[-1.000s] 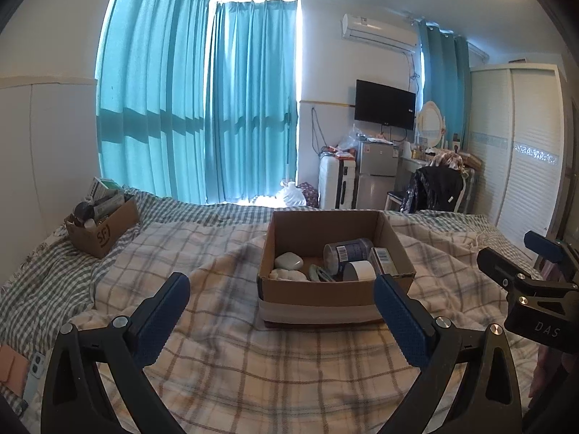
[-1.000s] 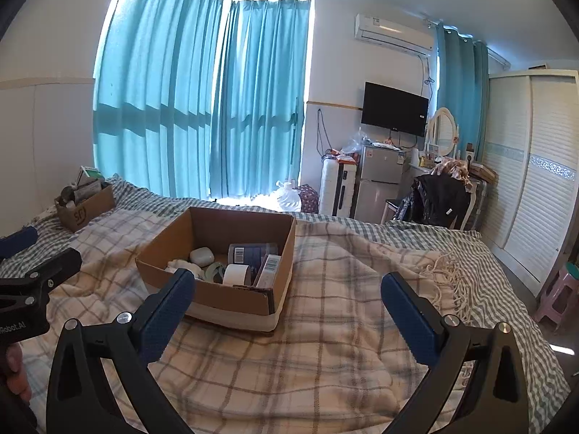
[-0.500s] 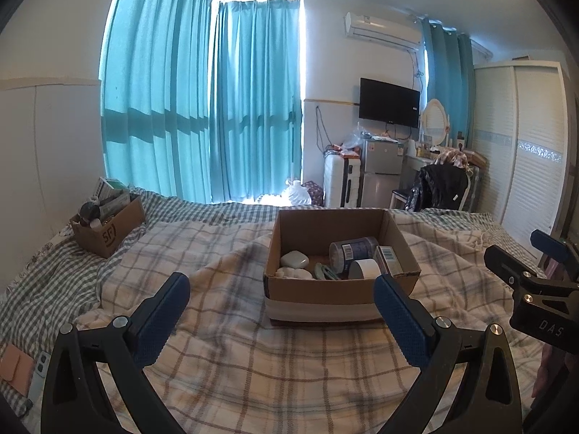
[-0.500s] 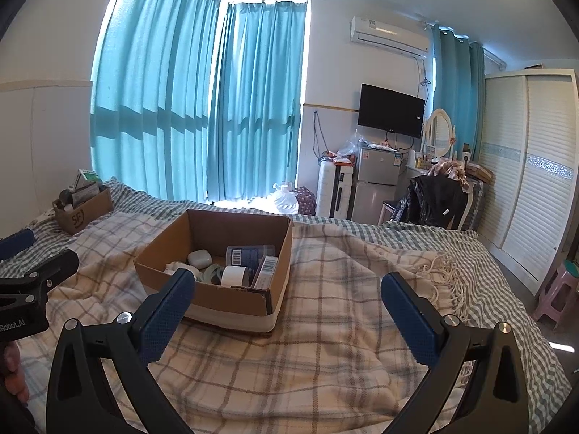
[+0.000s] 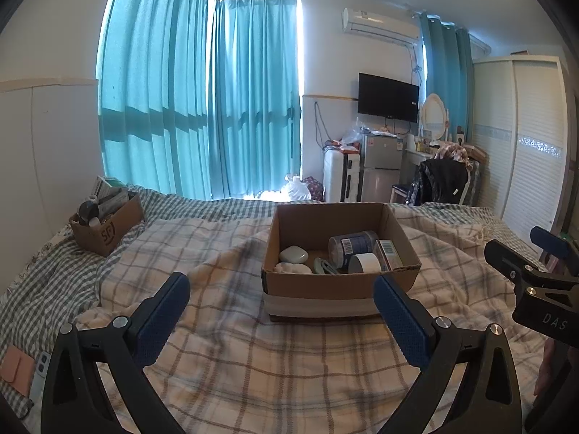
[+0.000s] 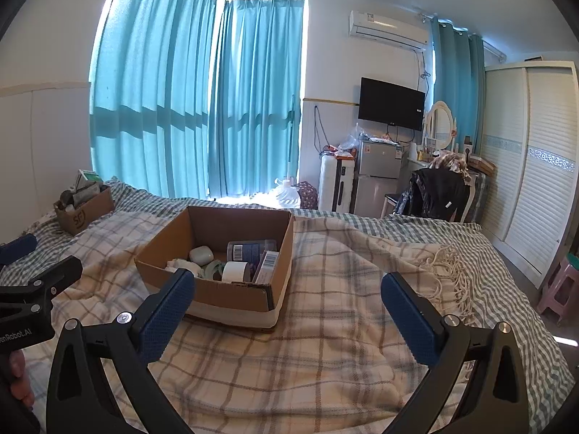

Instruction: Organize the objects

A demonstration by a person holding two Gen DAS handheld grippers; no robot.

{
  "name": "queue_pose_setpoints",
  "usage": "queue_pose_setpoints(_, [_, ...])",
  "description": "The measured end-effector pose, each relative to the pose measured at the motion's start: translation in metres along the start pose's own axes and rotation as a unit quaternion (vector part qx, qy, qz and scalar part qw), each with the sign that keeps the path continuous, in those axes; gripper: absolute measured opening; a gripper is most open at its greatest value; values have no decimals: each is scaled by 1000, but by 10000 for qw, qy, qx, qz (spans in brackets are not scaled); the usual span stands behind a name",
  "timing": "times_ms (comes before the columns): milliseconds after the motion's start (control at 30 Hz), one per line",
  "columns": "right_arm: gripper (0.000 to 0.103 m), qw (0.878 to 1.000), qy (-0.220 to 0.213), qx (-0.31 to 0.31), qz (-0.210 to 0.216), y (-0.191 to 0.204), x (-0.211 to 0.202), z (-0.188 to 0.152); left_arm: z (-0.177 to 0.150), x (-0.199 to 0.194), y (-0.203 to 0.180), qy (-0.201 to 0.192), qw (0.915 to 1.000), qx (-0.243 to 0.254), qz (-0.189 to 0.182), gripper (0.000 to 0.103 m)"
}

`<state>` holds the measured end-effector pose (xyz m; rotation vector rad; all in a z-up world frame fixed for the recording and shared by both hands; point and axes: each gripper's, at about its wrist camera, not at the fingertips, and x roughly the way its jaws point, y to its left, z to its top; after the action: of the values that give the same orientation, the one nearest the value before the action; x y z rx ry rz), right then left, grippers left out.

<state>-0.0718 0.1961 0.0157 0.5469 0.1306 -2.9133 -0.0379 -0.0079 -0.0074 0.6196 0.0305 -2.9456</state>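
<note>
An open cardboard box [image 5: 336, 285] sits on the plaid blanket in the middle of the bed; it also shows in the right wrist view [image 6: 231, 294]. Inside lie a white earbud case [image 5: 293, 254], a blue can on its side [image 5: 353, 244], a white tape roll [image 5: 363, 262], a small carton [image 5: 388, 254] and white crumpled cloth [image 5: 291, 267]. My left gripper [image 5: 282, 316] is open and empty, held short of the box. My right gripper [image 6: 287, 313] is open and empty, to the right of the box's front corner.
A second small cardboard box [image 5: 106, 226] full of items stands at the bed's far left by the wall. A pink wallet [image 5: 16, 370] lies at the near left edge. A fridge [image 5: 380, 168], chair and wardrobe stand beyond the bed. A pink stool [image 6: 559, 289] stands right.
Both grippers have drifted slightly back and up from the box, so the box sits a little lower and further right in the left view. Both stay open.
</note>
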Motion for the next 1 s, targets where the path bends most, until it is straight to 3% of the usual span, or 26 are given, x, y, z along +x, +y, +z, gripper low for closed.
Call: queue_pose_setpoints(1000, [103,10000,87,6,10,0,3,-1,0,3,8,47,9998,-202,-9,103])
